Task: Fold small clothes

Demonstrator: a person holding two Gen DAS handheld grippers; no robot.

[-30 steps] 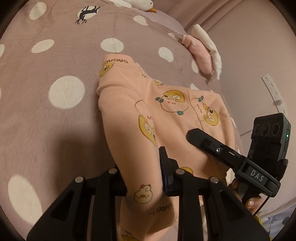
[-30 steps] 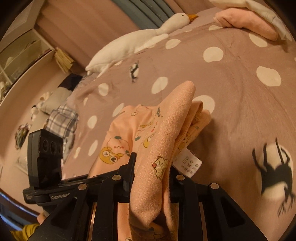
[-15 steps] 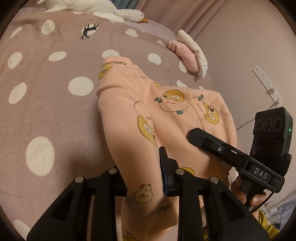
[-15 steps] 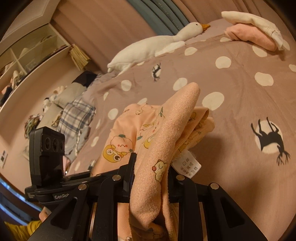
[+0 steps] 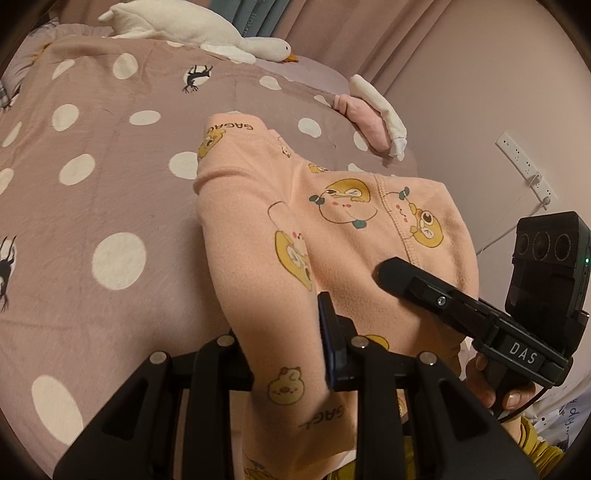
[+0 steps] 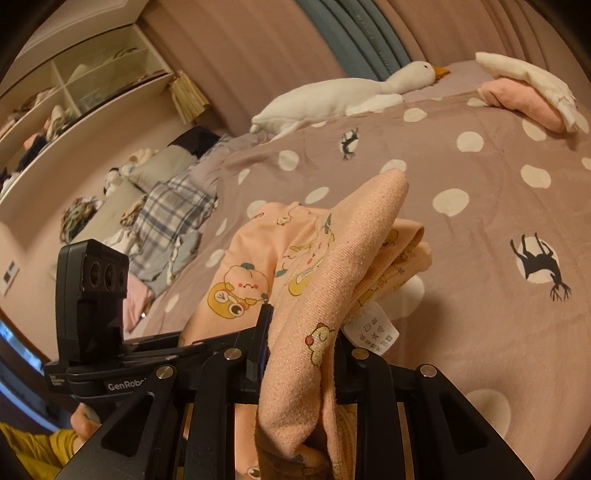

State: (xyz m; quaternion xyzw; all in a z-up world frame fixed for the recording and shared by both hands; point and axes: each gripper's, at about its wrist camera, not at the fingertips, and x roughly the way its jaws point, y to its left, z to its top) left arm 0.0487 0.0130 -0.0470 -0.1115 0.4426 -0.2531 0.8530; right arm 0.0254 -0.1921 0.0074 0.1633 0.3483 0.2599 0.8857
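Observation:
A small peach garment point(image 5: 332, 229) printed with yellow cartoon animals is held up off the bed, its far part trailing down to the dotted cover. My left gripper point(image 5: 288, 332) is shut on its near left edge. My right gripper point(image 6: 299, 332) is shut on a bunched fold of the same garment point(image 6: 332, 266), with a white care label point(image 6: 373, 332) hanging out. The right gripper's body also shows in the left wrist view point(image 5: 461, 306), and the left gripper's body in the right wrist view point(image 6: 96, 295).
The bed has a mauve cover with white dots point(image 5: 92, 192). A white goose plush point(image 5: 192, 29) lies at its far end. A pile of folded pink and white clothes point(image 5: 373, 114) sits at the far right. A plaid cloth point(image 6: 170, 218) and shelves point(image 6: 74, 96) are at left.
Both grippers have lifted with the garment, so more of the bed, the goose plush and the room come into view. The grips have not changed.

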